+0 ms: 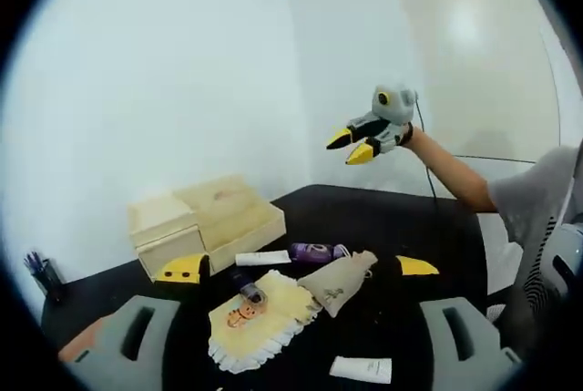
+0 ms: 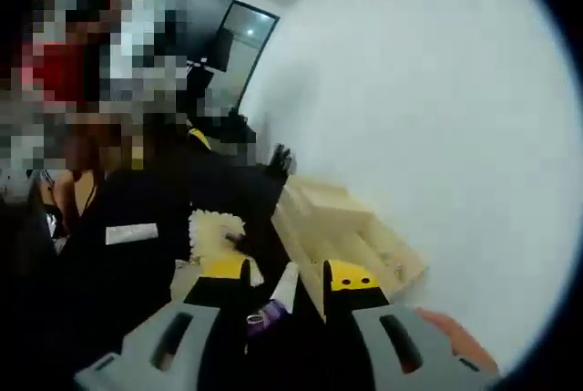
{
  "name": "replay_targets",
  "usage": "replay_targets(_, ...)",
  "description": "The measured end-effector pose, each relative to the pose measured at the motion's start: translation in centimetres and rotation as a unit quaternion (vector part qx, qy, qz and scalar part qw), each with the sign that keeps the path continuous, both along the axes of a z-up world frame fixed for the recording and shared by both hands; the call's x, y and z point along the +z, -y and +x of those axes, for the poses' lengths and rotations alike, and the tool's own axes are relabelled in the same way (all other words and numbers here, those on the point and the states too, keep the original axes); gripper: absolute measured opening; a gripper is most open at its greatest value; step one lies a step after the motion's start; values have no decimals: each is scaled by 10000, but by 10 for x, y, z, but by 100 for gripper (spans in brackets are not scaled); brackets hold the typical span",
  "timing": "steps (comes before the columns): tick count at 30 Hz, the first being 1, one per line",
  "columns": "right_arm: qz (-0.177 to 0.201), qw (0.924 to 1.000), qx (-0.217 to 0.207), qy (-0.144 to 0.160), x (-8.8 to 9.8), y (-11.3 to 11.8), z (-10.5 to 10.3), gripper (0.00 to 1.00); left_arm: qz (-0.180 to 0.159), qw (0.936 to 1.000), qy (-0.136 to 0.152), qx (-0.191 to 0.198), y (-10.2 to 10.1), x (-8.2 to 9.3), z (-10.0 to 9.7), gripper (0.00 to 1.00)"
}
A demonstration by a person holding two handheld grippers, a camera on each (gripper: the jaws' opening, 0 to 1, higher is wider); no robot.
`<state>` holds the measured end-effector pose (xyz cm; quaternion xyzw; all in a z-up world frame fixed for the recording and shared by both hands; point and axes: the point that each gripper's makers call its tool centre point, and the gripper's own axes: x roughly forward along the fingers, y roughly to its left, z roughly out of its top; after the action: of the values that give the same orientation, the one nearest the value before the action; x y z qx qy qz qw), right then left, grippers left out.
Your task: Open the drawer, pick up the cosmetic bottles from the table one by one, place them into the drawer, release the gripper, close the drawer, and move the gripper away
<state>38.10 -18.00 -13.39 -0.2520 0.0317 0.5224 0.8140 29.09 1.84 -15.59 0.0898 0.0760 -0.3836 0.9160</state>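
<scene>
Black surface (image 1: pixel 383 218) carries everything, and the left gripper (image 1: pixel 301 268), jaws wide apart and empty, hangs just short of it. Nearest lies a white tube (image 1: pixel 361 369), then a cream cloth (image 1: pixel 255 318) with a small bottle (image 1: pixel 246 291) on it, beside a beige pouch (image 1: pixel 339 283). Beyond, a purple bottle (image 1: pixel 316 252) and white tube (image 1: pixel 262 258) lie end to end, long axes crosswise to the jaws. The wooden drawer box (image 1: pixel 205 218) looks shut. The right gripper (image 1: pixel 357 147) is raised well above, slightly parted, so the left seems nearer.
</scene>
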Motion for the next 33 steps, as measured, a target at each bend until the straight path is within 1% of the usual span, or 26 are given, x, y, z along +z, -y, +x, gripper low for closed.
replay_targets(2, -252, 9997, 37, -63, -18, 0, -5, 28, 5, 10000, -7, -15, 0, -2, 0, 75)
replay_targets(6, -498, 9984, 76, -241, -45, -2, -15, 28, -37, 10000, -26, -49, 1, -6, 2, 75)
replay_targets(10, -552, 9977, 143, -375, -58, -3, -24, 28, -57, 9999, -71, -106, 1, -12, 4, 78)
replay_targets(13, -591, 9964, 208, -569, -70, -7, -33, 25, -58, 9998, -125, -150, 1, -18, 5, 81)
replay_targets(17, -977, 9902, 342, -941, -102, -9, -51, 22, -36, 9996, -190, -210, 3, -27, 4, 82)
replay_targets(18, -1038, 9890, 359, -991, -107, -8, -53, 22, -28, 9995, -205, -231, 4, -29, 3, 82)
replay_targets(19, -1082, 9871, 408, -1109, -116, -9, -58, 22, -19, 9994, -220, -250, 5, -31, 3, 82)
replay_targets(23, -1208, 9830, 373, -1330, -136, -8, -62, 22, 11, 9992, -255, -302, 6, -35, 2, 82)
replay_targets(24, -1220, 9823, 359, -1376, -140, -8, -62, 22, 16, 9992, -261, -313, 7, -36, 1, 82)
replay_targets(25, -1220, 9815, 338, -1434, -141, 0, -55, 22, 17, 9991, -261, -324, 8, -37, 1, 82)
replay_targets(28, -1217, 9785, 368, -1623, -150, -7, -62, 22, -29, 9989, -289, -376, 12, -40, -1, 82)
replay_targets(30, -1257, 9751, 390, -1785, -157, -11, -64, 22, -12, 9987, -313, -400, 14, -44, -2, 82)
replay_targets(33, -1379, 9718, 384, -1874, -166, -15, -64, 23, 67, 9985, -342, -417, 16, -51, -3, 82)
